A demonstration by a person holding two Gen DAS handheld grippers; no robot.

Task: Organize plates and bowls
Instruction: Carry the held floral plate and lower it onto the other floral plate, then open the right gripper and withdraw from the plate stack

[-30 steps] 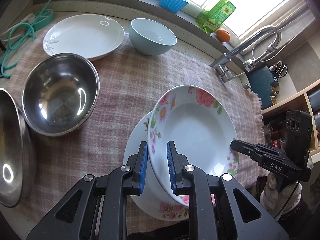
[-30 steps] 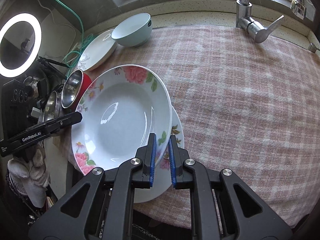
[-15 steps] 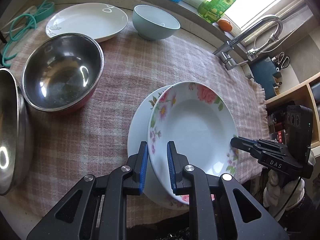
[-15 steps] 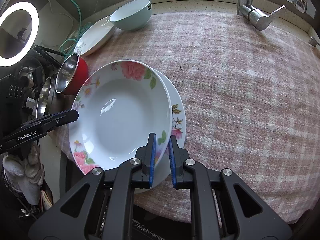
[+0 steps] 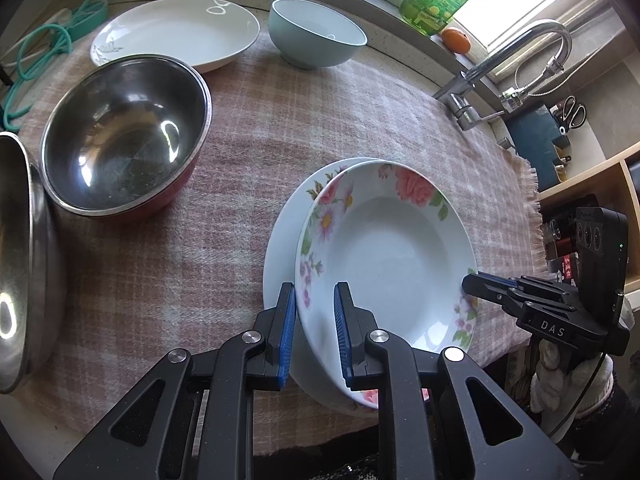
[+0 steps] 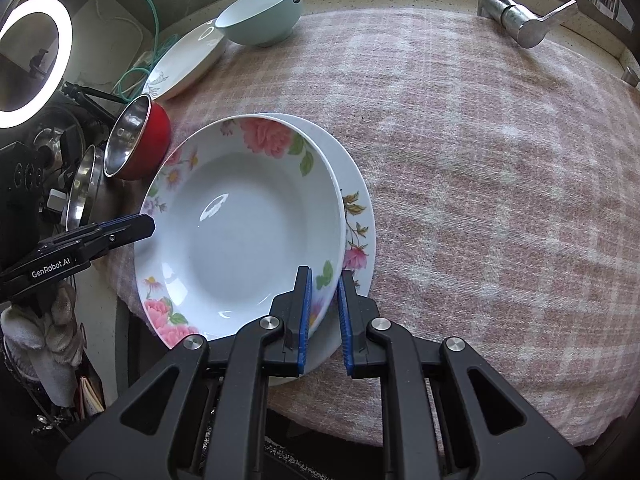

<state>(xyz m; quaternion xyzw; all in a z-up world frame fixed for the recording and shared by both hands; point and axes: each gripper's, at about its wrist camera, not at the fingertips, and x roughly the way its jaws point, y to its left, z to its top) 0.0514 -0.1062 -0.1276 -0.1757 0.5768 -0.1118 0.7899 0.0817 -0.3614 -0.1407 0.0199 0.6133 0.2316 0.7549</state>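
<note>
Covering almost the whole counter, the pink checked cloth point(image 6: 460, 168) carries all the dishes. The flowered deep plate point(image 5: 388, 256) sits over a second flowered plate point(image 5: 280, 248) near the front edge of the counter, held from two sides: the left gripper point(image 5: 314, 336) is clamped on its left rim and the right gripper point(image 6: 323, 312) on its right rim. This stack seems nearly finished; I judge that only the release is left. Not yet sorted are the steel bowl with the red outside point(image 5: 124, 136), another steel bowl point(image 5: 16, 256) at the far left, the white plate point(image 5: 176, 32) and the pale blue bowl point(image 5: 316, 36) at the back. The right half of the cloth is free for moving, but the stack hangs a little over the front edge.
</note>
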